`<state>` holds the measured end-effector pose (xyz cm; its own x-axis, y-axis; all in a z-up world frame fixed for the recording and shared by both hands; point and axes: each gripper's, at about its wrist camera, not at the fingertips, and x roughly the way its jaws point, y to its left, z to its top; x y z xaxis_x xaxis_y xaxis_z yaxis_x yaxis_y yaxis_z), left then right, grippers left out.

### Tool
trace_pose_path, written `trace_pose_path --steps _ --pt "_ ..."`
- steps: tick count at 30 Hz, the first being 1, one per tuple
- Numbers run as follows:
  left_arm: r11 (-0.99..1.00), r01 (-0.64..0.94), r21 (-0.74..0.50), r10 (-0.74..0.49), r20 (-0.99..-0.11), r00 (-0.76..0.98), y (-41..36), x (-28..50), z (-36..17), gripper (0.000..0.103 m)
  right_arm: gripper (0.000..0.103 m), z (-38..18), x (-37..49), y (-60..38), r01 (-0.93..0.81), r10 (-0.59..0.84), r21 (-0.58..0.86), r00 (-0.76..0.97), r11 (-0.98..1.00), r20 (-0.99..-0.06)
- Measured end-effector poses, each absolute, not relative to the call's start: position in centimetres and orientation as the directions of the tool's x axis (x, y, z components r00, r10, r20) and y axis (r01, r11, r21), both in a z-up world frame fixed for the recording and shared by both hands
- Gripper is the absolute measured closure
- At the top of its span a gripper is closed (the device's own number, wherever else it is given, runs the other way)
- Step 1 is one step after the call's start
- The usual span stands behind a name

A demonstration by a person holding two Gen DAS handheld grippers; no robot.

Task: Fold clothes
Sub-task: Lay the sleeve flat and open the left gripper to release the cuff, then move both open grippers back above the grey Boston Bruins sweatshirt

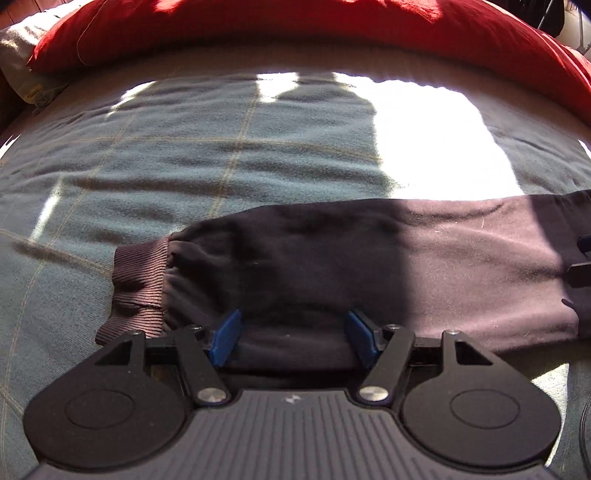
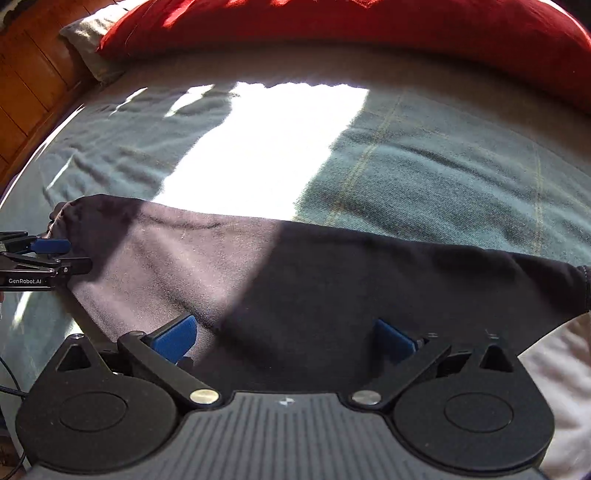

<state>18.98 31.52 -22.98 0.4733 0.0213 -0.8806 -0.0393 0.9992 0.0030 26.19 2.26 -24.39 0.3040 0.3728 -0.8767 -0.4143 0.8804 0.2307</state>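
Left wrist view: the left gripper (image 1: 293, 338) sits lowest in frame, its blue pads (image 1: 225, 338) spread apart with the near edge of a dark garment (image 1: 332, 258) lying between them; neither pad presses the fabric. The garment stretches sideways across a teal blanket (image 1: 184, 147), its ribbed cuff (image 1: 138, 284) at the left end. A red pillow (image 1: 258, 26) lies along the far edge of the blanket. A bright sun patch (image 1: 436, 136) falls on the blanket beyond the garment.

Right wrist view: the right gripper (image 2: 286, 339) is likewise spread wide, pads on either side of the garment's (image 2: 295, 280) near portion without pinching it. At the frame's left edge the left gripper (image 2: 55, 254) shows side-on against the garment's end; its grip cannot be judged from here. Wooden panelling (image 2: 29, 85) borders the bed at upper left.
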Motion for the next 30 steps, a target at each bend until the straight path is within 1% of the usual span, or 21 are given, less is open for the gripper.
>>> trace_pose_path --steps 2,4,5,7,9,10,14,17,20,21,25,28,30 --pt "0.998 -0.058 -0.008 0.02 -0.882 0.47 32.4 18.6 -23.5 0.029 0.0 -25.2 25.6 4.2 -0.412 0.323 0.165 0.352 0.896 -0.878" --pt "0.998 -0.054 -0.012 0.015 -0.886 0.463 32.5 18.9 -23.5 0.028 0.0 -25.4 25.6 5.5 -0.415 0.3 0.129 0.379 0.901 -0.875" --pt "0.999 -0.05 -0.008 0.015 -0.889 0.457 32.5 19.0 -23.6 0.025 0.0 -25.6 25.9 5.7 -0.397 0.281 0.118 0.384 0.91 -0.879" --pt "0.999 -0.044 -0.022 0.0 -0.895 0.446 32.5 19.4 -23.8 0.017 0.0 -25.8 26.0 5.6 -0.37 0.272 0.121 0.39 0.921 -0.88" --pt "0.997 -0.047 -0.053 -0.028 -0.902 0.432 32.6 19.8 -24.1 0.002 0.0 -25.9 26.1 5.6 -0.359 0.268 0.121 0.393 0.925 -0.879" --pt "0.996 -0.049 -0.07 -0.043 -0.904 0.425 32.7 20.0 -24.4 0.0 0.0 -26.0 26.1 5.6 -0.361 0.268 0.12 0.395 0.925 -0.879" --pt "0.998 -0.048 -0.029 -0.008 -0.919 0.394 31.6 20.5 -24.6 0.0 0.0 -26.0 26.0 5.4 -0.386 0.282 0.12 0.397 0.915 -0.873" --pt "0.998 -0.058 -0.02 0.004 -0.923 0.386 30.9 20.5 -24.0 0.001 0.0 -25.4 25.8 4.8 -0.423 0.314 0.139 0.378 0.895 -0.871" --pt "1.0 -0.023 -0.005 0.005 -0.915 0.404 27.6 19.7 -22.4 0.002 0.0 -23.2 24.8 2.7 -0.442 0.391 0.218 0.351 0.87 -0.851" --pt "1.0 -0.012 0.0 0.005 -0.912 0.41 26.5 19.5 -21.8 0.002 0.0 -22.2 24.2 1.6 -0.436 0.408 0.232 0.37 0.869 -0.835" --pt "0.999 0.034 0.021 0.004 -0.901 0.434 22.1 18.4 -19.7 0.002 0.0 -18.6 21.4 -3.8 -0.414 0.412 0.233 0.423 0.88 -0.807" --pt "0.997 0.068 0.038 0.003 -0.892 0.452 18.8 17.6 -18.1 0.002 0.0 -17.6 20.0 -8.6 -0.346 0.373 0.237 0.408 0.908 -0.833" --pt "0.995 0.099 0.027 -0.022 -0.886 0.463 15.9 17.4 -17.4 0.002 0.0 -17.1 18.9 -11.8 -0.313 0.339 0.219 0.408 0.924 -0.848"
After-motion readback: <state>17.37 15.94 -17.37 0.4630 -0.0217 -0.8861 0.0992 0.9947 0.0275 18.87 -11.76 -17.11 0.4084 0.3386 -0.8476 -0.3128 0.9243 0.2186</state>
